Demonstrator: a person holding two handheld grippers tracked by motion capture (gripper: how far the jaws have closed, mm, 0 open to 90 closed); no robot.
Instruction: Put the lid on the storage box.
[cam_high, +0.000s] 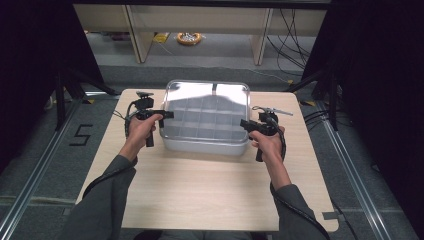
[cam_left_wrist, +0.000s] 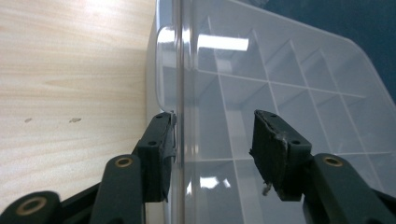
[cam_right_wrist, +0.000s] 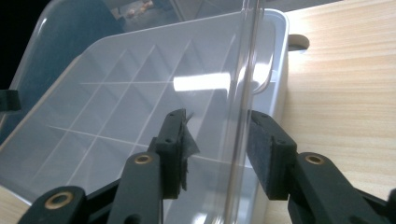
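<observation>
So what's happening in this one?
A person at a wooden table has a gripper in each hand, one at either side of a clear plastic compartment box. The left gripper and right gripper each straddle a thin clear lid edge, jaws open around it and not yet clamped. The compartments look empty. The lid appears partly raised.

the high view is dim at both sides, where black curtains take the light, and brighter on the desk (cam_high: 200, 190). light comes from above: the box (cam_high: 206, 116) lid shows a strong white glare at its far edge. in both tool views, rectangular lamp reflections lie on the clear plastic, the near jaws are a little soft, and the wood looks washed out at one corner.
</observation>
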